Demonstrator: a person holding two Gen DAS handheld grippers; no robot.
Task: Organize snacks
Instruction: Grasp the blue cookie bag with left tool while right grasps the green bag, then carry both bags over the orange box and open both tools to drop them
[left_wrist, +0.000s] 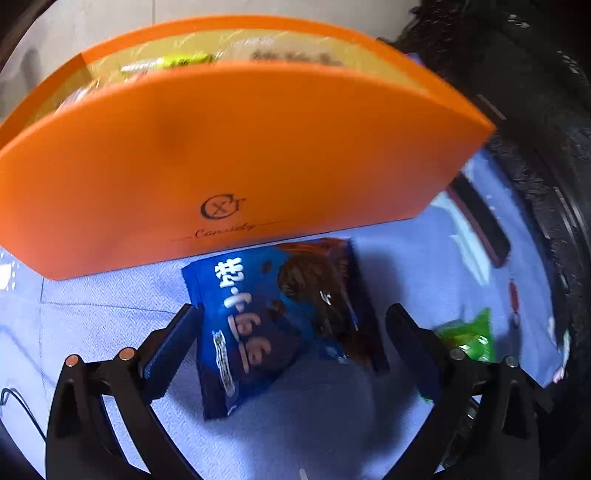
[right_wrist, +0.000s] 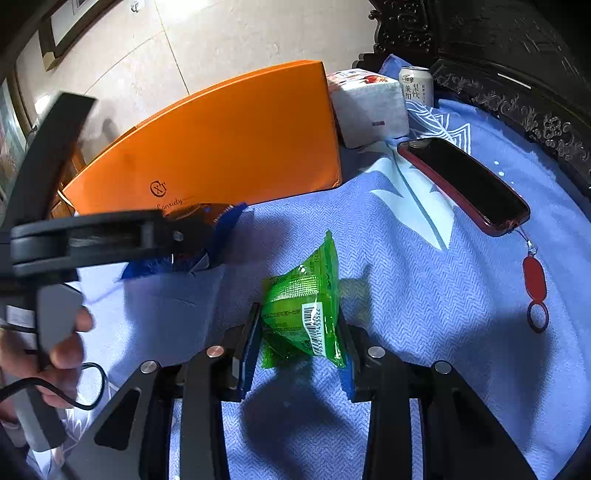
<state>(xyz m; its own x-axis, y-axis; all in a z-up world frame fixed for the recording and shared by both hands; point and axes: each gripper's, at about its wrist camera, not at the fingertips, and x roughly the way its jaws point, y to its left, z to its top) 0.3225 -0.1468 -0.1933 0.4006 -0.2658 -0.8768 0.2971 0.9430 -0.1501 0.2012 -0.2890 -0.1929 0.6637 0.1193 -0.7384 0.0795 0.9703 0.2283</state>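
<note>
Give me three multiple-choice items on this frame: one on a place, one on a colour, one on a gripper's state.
1. Where does the blue snack packet lie?
A. inside the orange box
B. on the cloth in front of the orange box
C. on the phone
2. What colour is the packet in the right gripper?
A. green
B. red
C. yellow
3. How does the left gripper stand?
A. shut on the can
B. shut and empty
C. open around the blue packet

1 B: it rests on the blue cloth below the orange box.
2 A: green packet between the pads.
3 C: fingers apart on either side.
</note>
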